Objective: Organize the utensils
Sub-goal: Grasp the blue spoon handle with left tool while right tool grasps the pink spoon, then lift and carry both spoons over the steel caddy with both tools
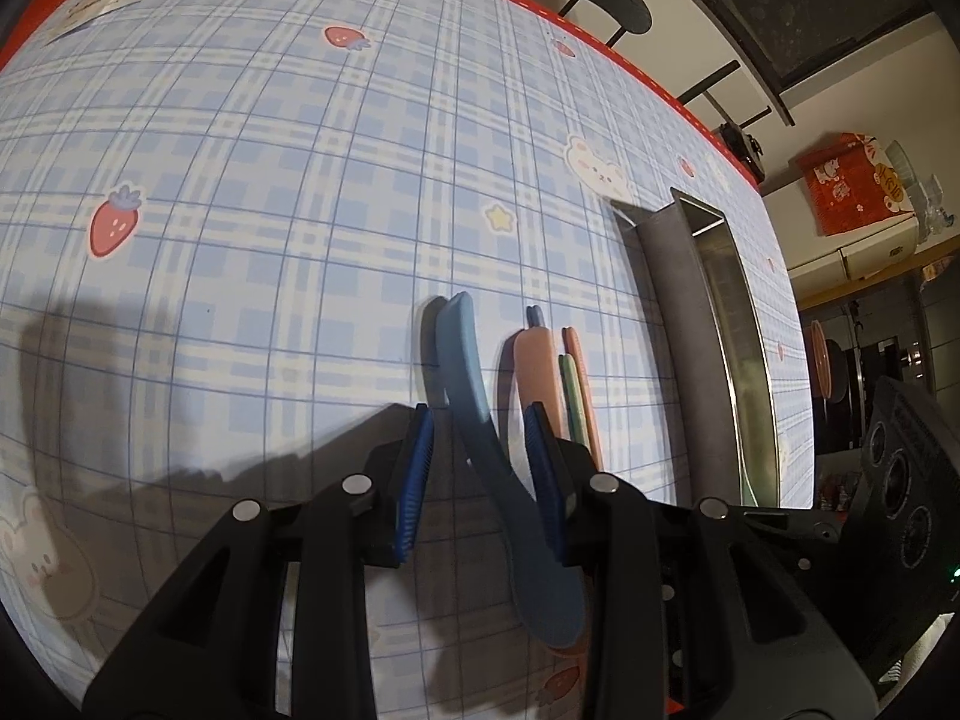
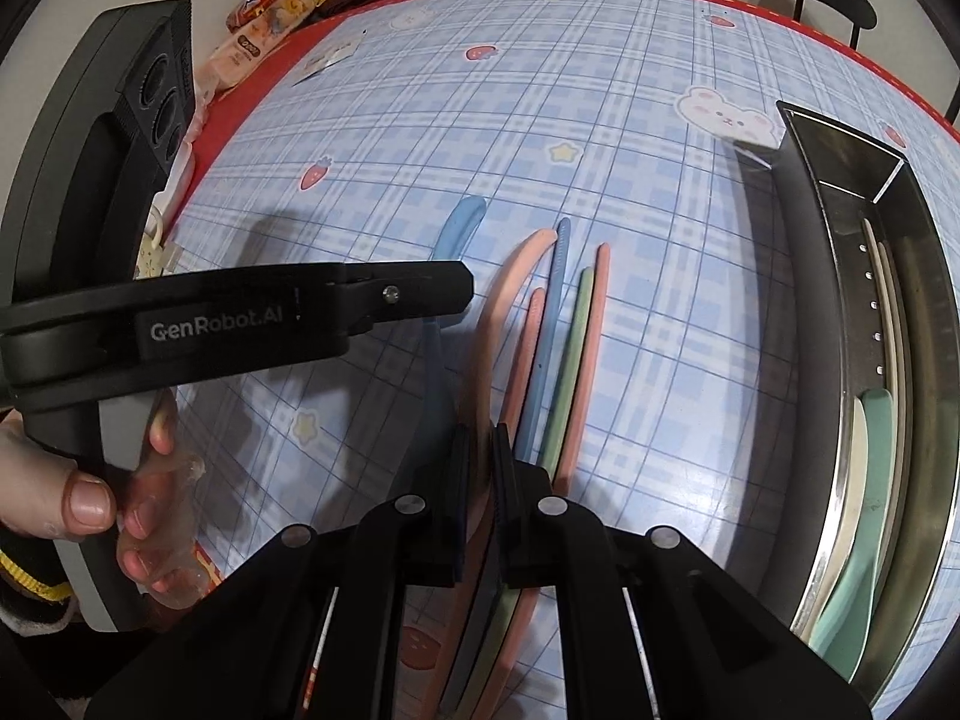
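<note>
A: Is the left gripper (image 1: pixel 480 456) holding anything?

B: It's straddling the blue spoon (image 1: pixel 474 396), jaws spread, pads seemingly not pressing; the handle is running straight ahead.

A: And the right gripper (image 2: pixel 480 480)?

B: Pressed together over the pink spoon (image 2: pixel 510 282). The metal tray (image 2: pixel 840 312) is lying farther right, parallel, nearer that hand.

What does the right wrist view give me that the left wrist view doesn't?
Right wrist only: the tray's contents, a mint spoon and cream utensils; the hand holding the left tool; snack packets at the table edge; the right tool, shut.

Left wrist only: the left tool with the blue spoon between its pads.

Both: the tray, blue spoon, pink spoon, and the pink, green and blue sticks on the cloth.
</note>
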Demonstrator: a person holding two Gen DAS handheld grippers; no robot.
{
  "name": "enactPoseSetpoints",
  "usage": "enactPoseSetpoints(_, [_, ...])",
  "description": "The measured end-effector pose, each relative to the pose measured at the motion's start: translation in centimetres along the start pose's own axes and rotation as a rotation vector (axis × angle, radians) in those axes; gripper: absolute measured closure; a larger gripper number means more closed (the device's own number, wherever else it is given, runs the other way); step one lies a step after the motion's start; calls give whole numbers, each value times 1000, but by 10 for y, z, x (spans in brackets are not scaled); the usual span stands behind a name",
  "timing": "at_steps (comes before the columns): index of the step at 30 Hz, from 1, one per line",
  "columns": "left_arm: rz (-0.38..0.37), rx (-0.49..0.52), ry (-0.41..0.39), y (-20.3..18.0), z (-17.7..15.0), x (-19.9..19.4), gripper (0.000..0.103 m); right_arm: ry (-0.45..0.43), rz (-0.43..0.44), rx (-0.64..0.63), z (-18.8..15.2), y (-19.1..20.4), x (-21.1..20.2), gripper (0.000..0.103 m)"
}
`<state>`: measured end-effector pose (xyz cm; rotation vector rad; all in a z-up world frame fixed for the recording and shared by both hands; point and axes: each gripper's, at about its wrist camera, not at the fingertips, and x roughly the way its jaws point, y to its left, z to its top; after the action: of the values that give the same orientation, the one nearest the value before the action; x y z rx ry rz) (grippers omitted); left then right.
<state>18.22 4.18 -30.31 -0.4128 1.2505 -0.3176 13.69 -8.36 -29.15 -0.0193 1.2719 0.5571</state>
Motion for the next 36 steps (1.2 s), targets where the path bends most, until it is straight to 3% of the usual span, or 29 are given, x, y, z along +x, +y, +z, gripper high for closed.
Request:
enactPoseSetpoints(5, [33, 22, -8, -5, 1, 2, 71, -2, 17, 3, 0, 1, 2, 96])
enactPoseSetpoints(11, [98, 16, -9, -5, -4, 4, 92, 8, 13, 0, -1, 4, 7, 96])
enactPoseSetpoints(36, [185, 65, -48, -10, -47, -38, 92, -87, 88, 131, -40, -18, -34, 98])
